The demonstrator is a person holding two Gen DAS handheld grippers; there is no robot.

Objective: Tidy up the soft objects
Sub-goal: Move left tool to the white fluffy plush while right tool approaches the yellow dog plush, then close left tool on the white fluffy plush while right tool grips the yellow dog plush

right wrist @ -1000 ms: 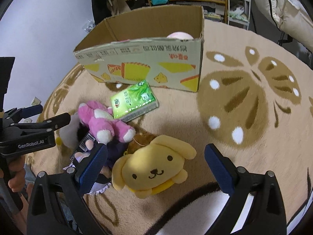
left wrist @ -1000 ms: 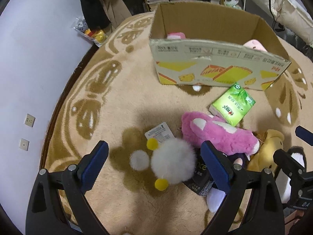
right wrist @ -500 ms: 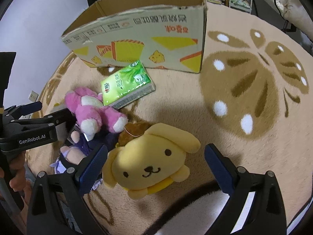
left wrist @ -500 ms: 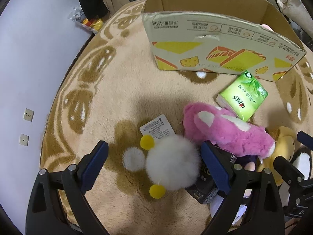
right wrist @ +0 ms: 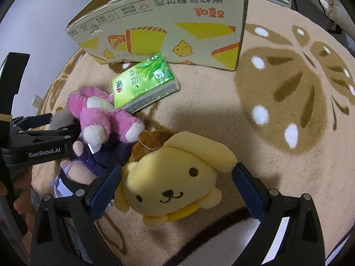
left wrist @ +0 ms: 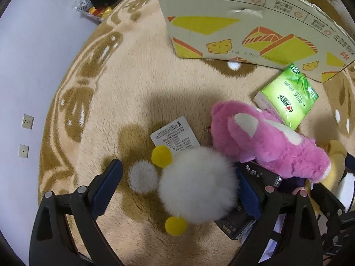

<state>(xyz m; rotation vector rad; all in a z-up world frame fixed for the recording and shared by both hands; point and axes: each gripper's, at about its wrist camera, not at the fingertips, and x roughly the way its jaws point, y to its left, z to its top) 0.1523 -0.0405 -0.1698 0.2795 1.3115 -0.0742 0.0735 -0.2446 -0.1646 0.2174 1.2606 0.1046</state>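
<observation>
Beige patterned rug (left wrist: 137,84), pale wall (left wrist: 26,51), cardboard box (right wrist: 177,31), plush toys.

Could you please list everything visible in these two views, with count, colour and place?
Open cardboard box: one, tan with yellow and orange print, far end of rug.
Green tissue pack: one, before the box.
Pink plush bear: one, mid-pile.
White fluffy pompom toy: one, yellow bobbles, white paper tag beside.
Yellow plush dog: one, near.
Purple-dressed doll: one, under the bear.
Beige patterned rug: one.
Left tool: open, around the pompom.
Right tool: open, around the dog.
</observation>
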